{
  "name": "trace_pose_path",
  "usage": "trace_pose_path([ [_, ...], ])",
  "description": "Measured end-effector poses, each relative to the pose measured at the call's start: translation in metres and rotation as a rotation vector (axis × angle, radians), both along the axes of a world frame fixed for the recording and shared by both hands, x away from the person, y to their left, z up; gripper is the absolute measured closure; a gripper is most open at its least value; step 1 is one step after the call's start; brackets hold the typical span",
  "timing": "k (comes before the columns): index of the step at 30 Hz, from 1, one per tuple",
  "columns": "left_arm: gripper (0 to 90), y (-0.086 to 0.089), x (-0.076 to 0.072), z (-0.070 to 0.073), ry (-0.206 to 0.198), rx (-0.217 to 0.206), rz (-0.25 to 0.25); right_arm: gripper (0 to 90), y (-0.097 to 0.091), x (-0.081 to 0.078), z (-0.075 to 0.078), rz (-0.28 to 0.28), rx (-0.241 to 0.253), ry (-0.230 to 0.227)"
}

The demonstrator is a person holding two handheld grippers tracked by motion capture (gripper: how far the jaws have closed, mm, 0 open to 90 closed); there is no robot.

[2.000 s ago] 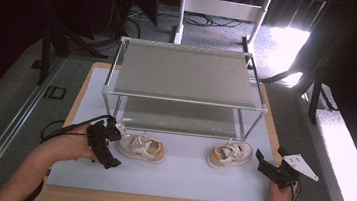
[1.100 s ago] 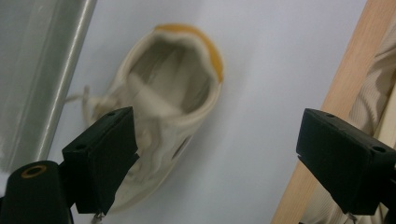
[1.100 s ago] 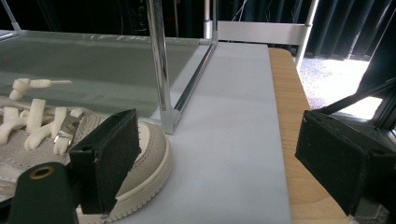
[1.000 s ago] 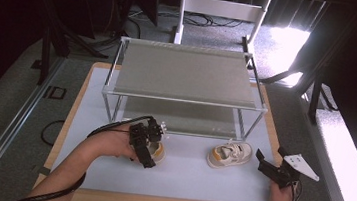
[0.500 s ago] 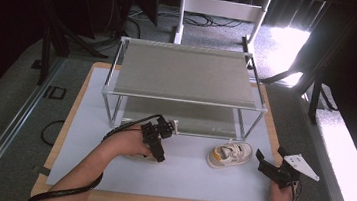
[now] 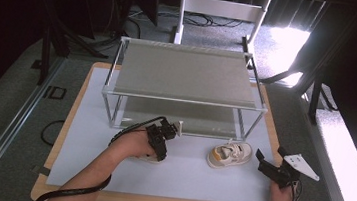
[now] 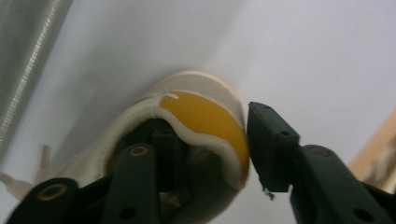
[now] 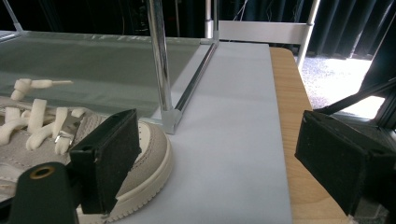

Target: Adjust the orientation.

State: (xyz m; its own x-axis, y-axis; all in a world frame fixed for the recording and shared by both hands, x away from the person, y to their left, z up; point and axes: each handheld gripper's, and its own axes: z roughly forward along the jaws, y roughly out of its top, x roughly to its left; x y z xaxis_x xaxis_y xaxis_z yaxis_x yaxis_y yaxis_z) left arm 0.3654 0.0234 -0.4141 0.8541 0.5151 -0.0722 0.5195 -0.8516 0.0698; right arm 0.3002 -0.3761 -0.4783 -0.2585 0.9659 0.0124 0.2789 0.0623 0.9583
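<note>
Your left claw [image 7: 210,154] has one jaw pushed down inside the opening of a small shoe [image 7: 201,116] and the other jaw outside against its yellow heel patch, so it is clamped across the heel wall; in the high view that left claw [image 6: 158,139] sits on the white mat [image 6: 86,146] just in front of the wire rack [image 6: 184,76], with the shoe mostly hidden under your hand [image 6: 131,146]. Your right claw [image 8: 210,158] stands wide apart with nothing between its jaws, one pad just beside the toe of the second shoe [image 8: 56,140], though you cannot tell from here whether it touches. In the high view the right claw [image 6: 266,166] rests near the right edge of the mat, a little apart from that second shoe [image 6: 229,154], which lies on its sole before the rack's front right leg. The rack has two mesh shelves and stands at the middle of the wooden worktop [image 6: 274,130].
</note>
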Motion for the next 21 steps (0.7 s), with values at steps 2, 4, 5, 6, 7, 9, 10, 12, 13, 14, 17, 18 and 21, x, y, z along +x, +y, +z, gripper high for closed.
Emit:
trace_pose_path([
  [2,63.2,0.001,0.0,0.0,0.026,-0.008,-0.019,13.3,0.0,0.0,0.0,0.0,0.0,0.0],
  [4,69.9,0.001,-0.002,0.001,0.041,-0.017,-0.06,13.3,0.0,0.0,0.0,0.001,-0.001,0.0],
  [5,73.9,0.001,-0.003,0.001,0.05,-0.019,-0.069,13.3,0.0,0.0,0.0,0.001,-0.001,0.0],
  [6,75.4,0.001,-0.004,0.002,0.057,-0.012,-0.098,13.3,0.0,0.0,0.0,0.002,0.0,0.0],
  [7,76.0,0.002,-0.006,0.002,0.061,-0.012,-0.109,13.3,0.0,0.0,0.0,0.001,0.001,-0.001],
  [9,77.1,0.001,-0.01,0.004,0.07,-0.003,-0.157,13.3,0.0,0.0,0.0,0.002,0.0,0.001],
  [10,77.1,0.001,-0.012,0.005,0.075,-0.003,-0.18,13.3,0.0,0.0,0.0,0.002,-0.001,0.001],
  [12,77.0,0.001,-0.016,0.008,0.067,-0.012,-0.241,13.3,0.0,0.0,0.0,0.002,-0.003,0.001],
  [13,77.0,0.001,-0.016,0.008,0.067,-0.012,-0.241,13.3,0.0,0.0,0.0,0.002,-0.003,0.001],
  [14,77.0,0.0,-0.022,0.011,0.067,-0.023,-0.332,13.4,0.0,0.0,0.0,0.002,-0.003,0.001],
  [17,76.9,-0.001,-0.031,0.013,0.059,-0.051,-0.491,13.4,0.0,0.0,0.0,0.001,-0.003,0.001],
  [18,76.8,-0.002,-0.035,0.014,0.045,-0.059,-0.551,13.4,0.0,0.0,0.0,0.001,-0.003,0.001],
  [21,76.4,-0.003,-0.043,0.014,0.025,-0.067,-0.656,13.4,0.0,0.0,0.0,0.002,-0.002,0.001],
])
